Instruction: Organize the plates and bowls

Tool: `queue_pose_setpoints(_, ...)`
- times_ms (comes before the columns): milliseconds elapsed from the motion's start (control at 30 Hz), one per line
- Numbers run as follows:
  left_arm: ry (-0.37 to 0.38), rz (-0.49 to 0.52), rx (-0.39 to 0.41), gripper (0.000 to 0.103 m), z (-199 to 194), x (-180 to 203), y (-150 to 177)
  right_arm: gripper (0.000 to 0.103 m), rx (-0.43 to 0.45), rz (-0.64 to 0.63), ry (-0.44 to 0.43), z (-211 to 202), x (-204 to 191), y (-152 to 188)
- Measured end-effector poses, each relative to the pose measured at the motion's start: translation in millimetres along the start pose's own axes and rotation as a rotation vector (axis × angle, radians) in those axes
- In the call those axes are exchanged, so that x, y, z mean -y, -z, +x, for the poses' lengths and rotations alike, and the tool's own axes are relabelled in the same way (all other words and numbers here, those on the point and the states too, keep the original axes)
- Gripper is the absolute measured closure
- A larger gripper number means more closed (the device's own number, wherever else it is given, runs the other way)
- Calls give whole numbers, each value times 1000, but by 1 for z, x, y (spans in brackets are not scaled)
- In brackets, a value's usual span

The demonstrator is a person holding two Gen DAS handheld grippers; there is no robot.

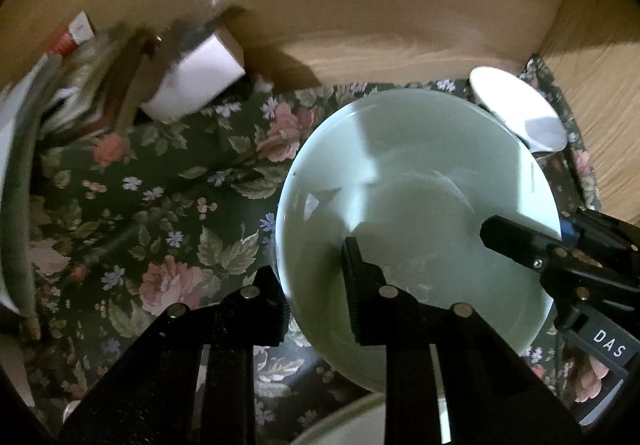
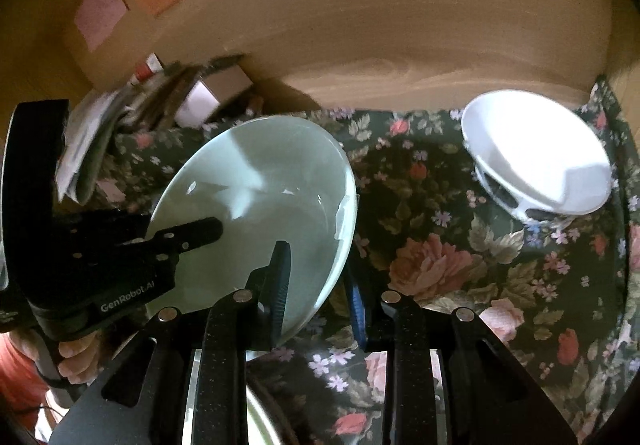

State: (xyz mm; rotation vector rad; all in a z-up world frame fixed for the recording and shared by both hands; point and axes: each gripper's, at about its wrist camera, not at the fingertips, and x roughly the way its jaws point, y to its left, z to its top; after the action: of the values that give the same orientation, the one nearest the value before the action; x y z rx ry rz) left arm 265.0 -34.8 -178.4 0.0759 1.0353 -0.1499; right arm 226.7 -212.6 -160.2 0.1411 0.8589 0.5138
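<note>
2 handheld grippers meet on 1 pale green bowl (image 1: 416, 229) above a table draped in a dark floral cloth (image 1: 168, 205), near the middle of its front edge. The left gripper (image 1: 316, 285) stands astride the bowl's near-left rim, 1 finger (image 1: 360, 285) inside and the other outside the wall; the jaws are set wide apart, and whether either pad presses the ceramic cannot be told. The right gripper (image 2: 320, 285) likewise straddles the rim on the bowl's right side, its left finger inside, its blue-padded finger (image 2: 358, 309) outside, with a visible gap on that outer side, so it reads as open rather than clamped. The bowl tilts in the right wrist view; whether it rests on the cloth cannot be judged.

A white bowl (image 2: 536, 153) sits well apart at the far right corner, against the wooden wall (image 2: 400, 45). Another pale rim (image 1: 352, 421) shows at the front edge, below the green bowl.

The risk, as it appears: glazed ceramic held by thin fingers on a curved wall may slip or pivot if 1 gripper lets go early, dropping the bowl onto the dish beneath and chipping both. The blurred clutter (image 1: 192, 85) at the far left corner looks clear of the work.
</note>
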Motion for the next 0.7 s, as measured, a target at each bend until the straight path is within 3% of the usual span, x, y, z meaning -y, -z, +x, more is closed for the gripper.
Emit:
queue_pose_setpoints(333, -7, -20, 101, 80, -57, -11, 18, 79, 77, -44, -9, -32, -26, 3)
queue_pose_setpoints(700, -21, -57, 155, 80, -94, -25, 45, 79, 111, -88, -38, -47, -60, 15)
